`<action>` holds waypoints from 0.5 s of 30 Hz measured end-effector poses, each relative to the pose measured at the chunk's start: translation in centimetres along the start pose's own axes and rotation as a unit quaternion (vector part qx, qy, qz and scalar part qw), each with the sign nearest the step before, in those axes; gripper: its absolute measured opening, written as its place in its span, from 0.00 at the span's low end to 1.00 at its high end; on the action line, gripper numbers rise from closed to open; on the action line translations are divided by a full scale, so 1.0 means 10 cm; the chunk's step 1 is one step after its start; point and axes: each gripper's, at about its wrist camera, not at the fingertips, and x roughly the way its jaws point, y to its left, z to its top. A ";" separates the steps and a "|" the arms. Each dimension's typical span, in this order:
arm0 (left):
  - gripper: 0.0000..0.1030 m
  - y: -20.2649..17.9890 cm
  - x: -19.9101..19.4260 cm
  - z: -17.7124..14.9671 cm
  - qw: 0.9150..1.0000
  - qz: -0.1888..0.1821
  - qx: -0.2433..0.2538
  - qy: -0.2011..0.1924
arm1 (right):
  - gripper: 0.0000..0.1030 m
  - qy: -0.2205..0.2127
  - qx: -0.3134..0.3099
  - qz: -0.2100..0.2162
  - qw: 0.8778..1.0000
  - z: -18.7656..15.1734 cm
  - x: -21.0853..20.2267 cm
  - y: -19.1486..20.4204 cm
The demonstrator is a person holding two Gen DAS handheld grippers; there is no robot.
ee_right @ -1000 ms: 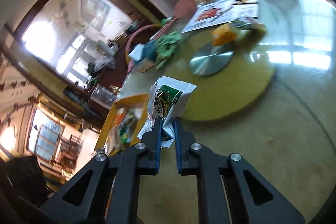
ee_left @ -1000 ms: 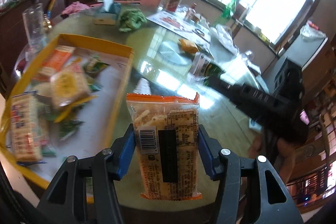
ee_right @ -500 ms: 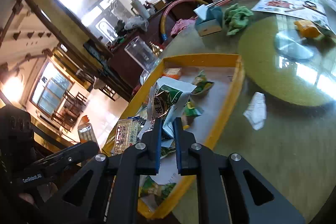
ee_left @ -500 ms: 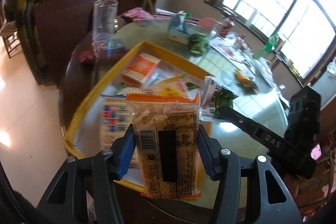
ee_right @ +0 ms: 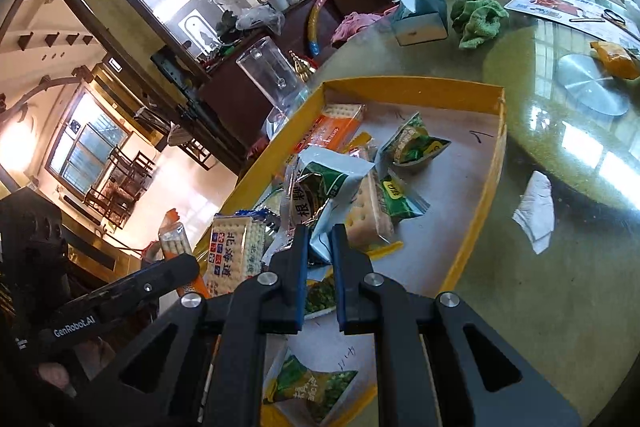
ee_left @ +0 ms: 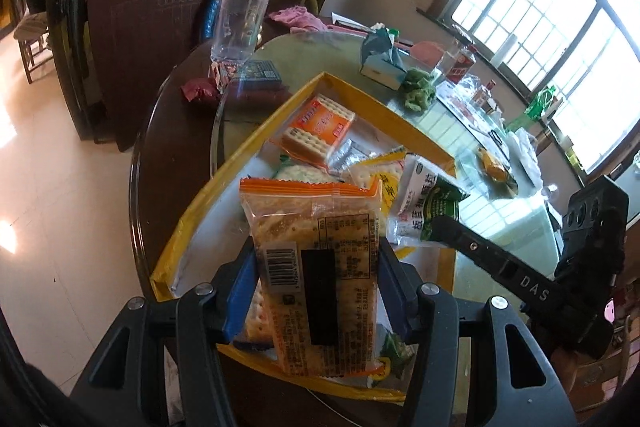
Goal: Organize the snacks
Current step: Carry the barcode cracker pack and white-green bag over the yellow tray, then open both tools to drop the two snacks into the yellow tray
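My left gripper is shut on an orange-topped cracker packet, held upright above the near end of the yellow tray. My right gripper is shut on a white and green snack bag and hangs over the same tray. In the left wrist view that bag shows to the right of the packet, held by the right gripper's black finger. The left gripper with its packet appears at the lower left of the right wrist view. Several snack packets lie in the tray.
A tall clear glass stands beyond the tray's far left corner. A tissue box, a green cloth, a crumpled white paper and a round metal disc lie on the glass tabletop. The table edge drops to the tiled floor at left.
Both grippers swung from over the tabletop to above the yellow tray, each keeping its packet. The tray now lies directly beneath them.
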 end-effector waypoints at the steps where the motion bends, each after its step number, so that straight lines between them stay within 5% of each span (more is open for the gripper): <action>1: 0.54 0.02 0.00 0.02 1.000 -0.001 -0.002 -0.002 | 0.12 0.001 -0.002 -0.001 1.000 0.00 0.02 0.01; 15: 0.55 0.03 0.18 0.19 1.000 0.003 0.008 -0.011 | 0.17 -0.006 -0.001 -0.010 1.000 0.04 0.09 0.07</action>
